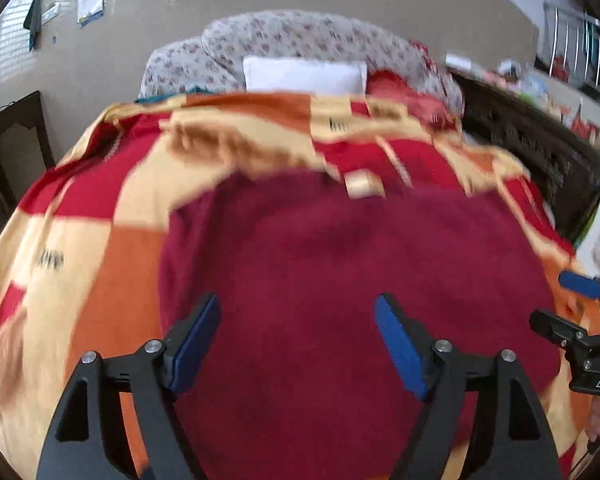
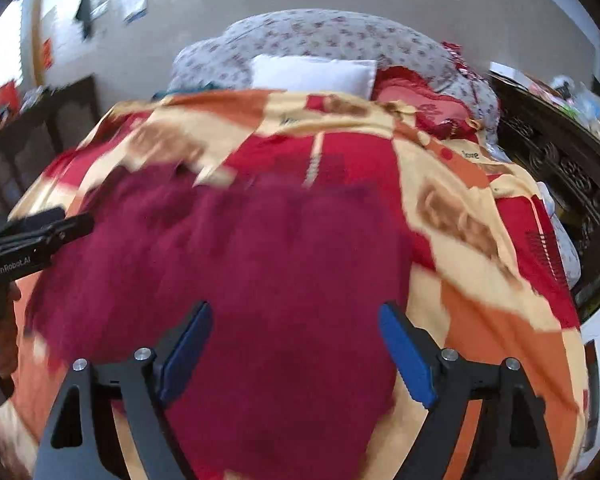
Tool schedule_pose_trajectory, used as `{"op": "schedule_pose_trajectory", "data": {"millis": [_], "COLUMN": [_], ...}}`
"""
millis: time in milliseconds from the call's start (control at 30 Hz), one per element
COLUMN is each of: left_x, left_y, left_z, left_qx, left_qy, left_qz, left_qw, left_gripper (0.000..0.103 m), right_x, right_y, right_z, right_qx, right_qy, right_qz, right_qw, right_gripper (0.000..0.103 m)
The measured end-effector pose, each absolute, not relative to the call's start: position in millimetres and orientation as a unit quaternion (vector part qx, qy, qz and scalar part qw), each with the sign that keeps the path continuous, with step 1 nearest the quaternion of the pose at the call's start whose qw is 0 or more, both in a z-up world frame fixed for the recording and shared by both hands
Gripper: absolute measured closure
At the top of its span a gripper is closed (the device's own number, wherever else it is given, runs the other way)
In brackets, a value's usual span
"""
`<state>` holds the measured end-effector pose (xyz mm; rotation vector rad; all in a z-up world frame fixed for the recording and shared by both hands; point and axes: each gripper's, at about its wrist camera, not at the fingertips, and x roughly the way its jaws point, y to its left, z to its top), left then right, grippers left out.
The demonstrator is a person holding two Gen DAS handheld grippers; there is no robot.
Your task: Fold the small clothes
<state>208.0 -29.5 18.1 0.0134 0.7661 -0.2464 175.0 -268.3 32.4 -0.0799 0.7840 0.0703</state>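
Note:
A dark maroon garment [image 1: 340, 272] lies spread on a bed covered by a red, orange and cream patchwork blanket [image 1: 100, 200]. A small tan label [image 1: 362, 186] shows at its far edge. My left gripper [image 1: 298, 312] is open and empty, above the garment's near part. My right gripper [image 2: 296, 320] is open and empty, above the garment [image 2: 240, 272] near its right edge. Each gripper appears in the other's view: the right one at the far right [image 1: 572, 304], the left one at the far left [image 2: 40, 224]. Both views are motion-blurred.
A white pillow [image 1: 304, 74] and a floral quilt [image 1: 292, 36] lie at the head of the bed, a red cushion [image 2: 420, 96] beside them. A dark carved wooden frame [image 2: 560, 160] runs along the right. A dark table [image 1: 8, 128] stands at the left.

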Motion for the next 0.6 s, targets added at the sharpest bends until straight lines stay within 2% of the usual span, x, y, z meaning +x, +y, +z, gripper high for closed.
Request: {"op": "schedule_pose_trajectory", "data": {"millis": [100, 167, 233, 267, 333, 600], "left_x": [208.4, 200.2, 196.6, 196.6, 197.9, 200.0], "left_y": [-45.3, -51.2, -56.1, -56.1, -53.9, -50.4], "left_z": [-20.0, -30.3, -30.1, -30.3, -31.0, -31.9], "left_qx": [0.039, 0.058, 0.070, 0.069, 0.061, 0.055], "left_qy": [0.417, 0.387, 0.378, 0.379, 0.382, 0.384], "left_qz": [-0.083, -0.069, -0.054, -0.050, -0.051, -0.056], "left_qw": [0.904, 0.918, 0.922, 0.922, 0.921, 0.920], "left_gripper": [0.025, 0.021, 0.019, 0.018, 0.016, 0.013], "right_x": [166.2, 172.4, 165.1, 162.4, 161.9, 163.8], "right_y": [-266.4, -273.7, -274.9, -269.7, -260.4, -260.0], "right_z": [7.1, -18.0, -29.1, -31.9, -33.1, -33.9], "right_qx": [-0.039, -0.025, -0.012, -0.023, -0.052, -0.046], "right_qy": [0.399, 0.416, 0.384, 0.378, 0.377, 0.371], "right_qz": [0.029, 0.016, 0.027, 0.031, 0.018, 0.019], "right_qw": [0.916, 0.909, 0.923, 0.925, 0.925, 0.927], "right_gripper": [0.015, 0.013, 0.002, 0.001, 0.000, 0.000]}}
